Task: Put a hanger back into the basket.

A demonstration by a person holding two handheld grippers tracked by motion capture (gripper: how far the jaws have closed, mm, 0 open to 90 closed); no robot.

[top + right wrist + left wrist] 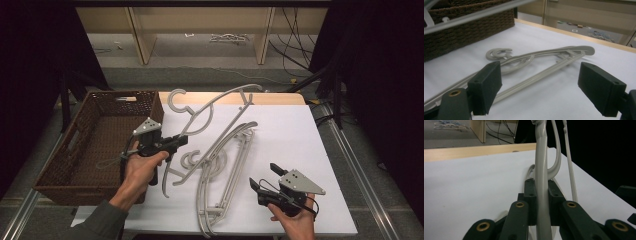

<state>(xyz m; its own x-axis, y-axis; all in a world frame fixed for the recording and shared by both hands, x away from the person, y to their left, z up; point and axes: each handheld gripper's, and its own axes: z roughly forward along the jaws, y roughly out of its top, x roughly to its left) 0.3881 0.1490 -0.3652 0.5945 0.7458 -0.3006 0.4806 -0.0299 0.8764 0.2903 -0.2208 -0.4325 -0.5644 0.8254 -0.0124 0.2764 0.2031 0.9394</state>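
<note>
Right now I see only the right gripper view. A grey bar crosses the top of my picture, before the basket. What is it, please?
Observer: It is a hanger. The left gripper has its jaws shut on one arm of it and holds it above the table.
Operator: Is there any hanger inside the basket?
Observer: From the high view, I see none inside the basket.
Operator: And where is my gripper?
Observer: The right gripper is to the right of the hangers lying on the table, with its jaws open and nothing between them.
</note>
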